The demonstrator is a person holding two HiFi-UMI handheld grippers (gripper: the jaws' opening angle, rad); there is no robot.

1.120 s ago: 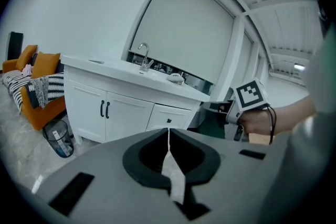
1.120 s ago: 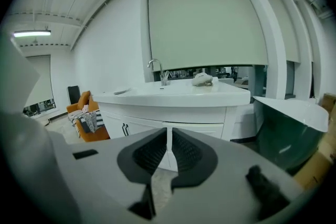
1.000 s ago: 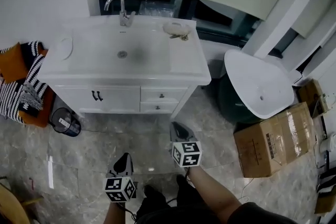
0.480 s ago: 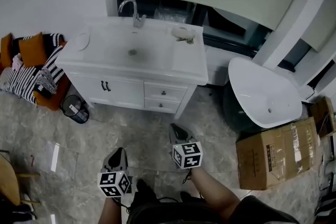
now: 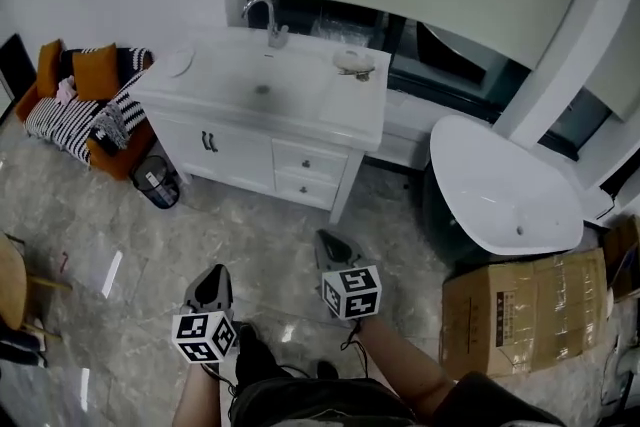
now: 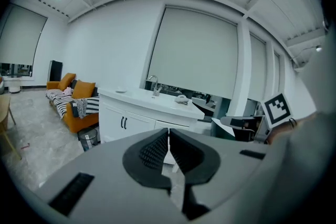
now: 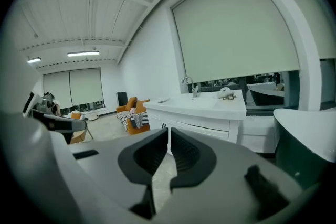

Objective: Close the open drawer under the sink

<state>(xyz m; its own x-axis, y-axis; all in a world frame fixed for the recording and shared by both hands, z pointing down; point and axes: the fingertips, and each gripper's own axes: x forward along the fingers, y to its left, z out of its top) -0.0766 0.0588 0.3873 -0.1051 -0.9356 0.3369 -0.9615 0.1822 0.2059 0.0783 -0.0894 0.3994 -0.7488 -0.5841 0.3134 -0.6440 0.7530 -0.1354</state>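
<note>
The two small drawers [image 5: 311,162] are sitting in the right part of the white cabinet [image 5: 238,153] under the sink [image 5: 262,87], at the far side of the floor. From this distance both seem to be lying flush with its front. I am holding my left gripper [image 5: 213,277] and right gripper [image 5: 326,242] near me, well apart from the cabinet, each clenched on nothing. A cardboard box [image 5: 525,310] is lying to the right.

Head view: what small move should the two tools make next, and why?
Probably just lower and rest them: the two small white drawers look flush and shut, and the left tool and right tool, both closed and empty, hang far from them.
</note>
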